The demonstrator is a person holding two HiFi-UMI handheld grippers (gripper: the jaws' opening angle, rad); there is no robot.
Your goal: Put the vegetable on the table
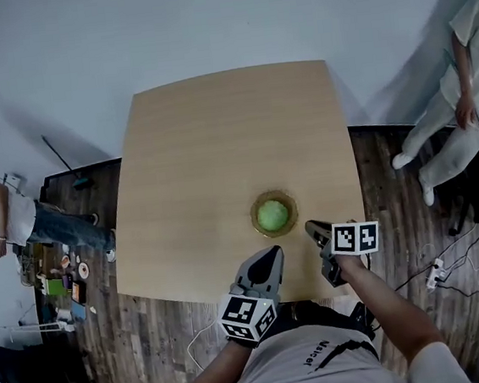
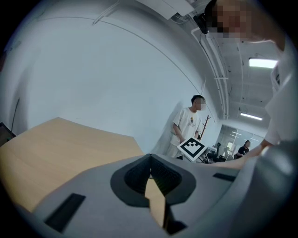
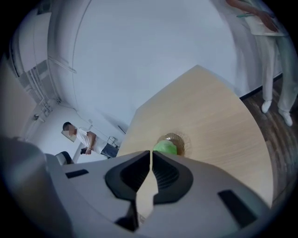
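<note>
The round green vegetable (image 1: 273, 215) sat in a shallow brown bowl (image 1: 257, 224) on the pale wooden table (image 1: 218, 146), toward the table's near edge and a little to the right of its middle. It was not on the tabletop itself; the bowl held it.

At about 4 o'clock from the bowl, the right gripper (image 1: 311, 226) hovered near it but apart, with a strip of bare tabletop between them. Its jaws were pressed together with nothing between them. In the right gripper view the vegetable (image 3: 164, 148) and the bowl's rim (image 3: 179, 139) showed just beyond the closed tips (image 3: 152, 158).

The left gripper (image 1: 273, 252) was at about 6 o'clock from the bowl, over the table's near edge. Its jaws also met at the tips and held nothing (image 2: 150, 162).

Further out lay the dark plank floor (image 1: 392, 187). A white power strip (image 1: 436, 272) was at 4 o'clock, a person in white clothes (image 1: 459, 95) at 2 o'clock, and a second person in a white top and jeans (image 1: 21, 219) at 9 o'clock — all well clear of the table.
</note>
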